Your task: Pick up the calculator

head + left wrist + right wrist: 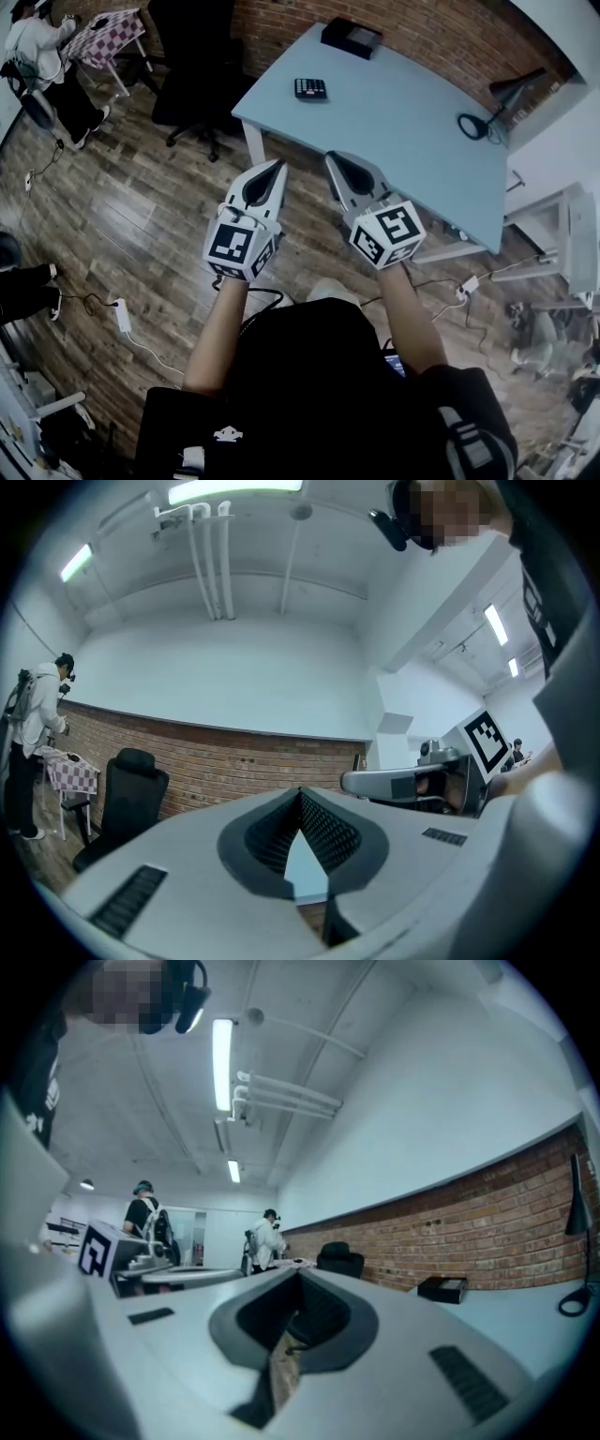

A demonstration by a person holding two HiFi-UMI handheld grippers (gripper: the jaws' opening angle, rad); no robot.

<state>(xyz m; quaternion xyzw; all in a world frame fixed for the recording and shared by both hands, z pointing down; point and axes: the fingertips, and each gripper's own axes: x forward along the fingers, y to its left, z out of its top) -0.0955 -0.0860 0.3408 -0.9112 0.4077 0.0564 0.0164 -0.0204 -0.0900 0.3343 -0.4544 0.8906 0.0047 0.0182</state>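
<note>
A person holds two grippers out over a wooden floor, short of a pale blue table (pixel 394 122). The calculator (pixel 310 88) lies flat near the table's far left edge, well beyond both sets of fingertips. Its long side seems to run left to right. The left gripper (pixel 277 167) and right gripper (pixel 330 159) are both clenched and empty, the right slightly nearer. A closed black box (pixel 352 37) sits on the far corner.

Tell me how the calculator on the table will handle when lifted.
The calculator looks flat and small, so it is probably light and unlikely to roll or tip. Lying flat on the smooth table, it may slide when nudged.
</note>
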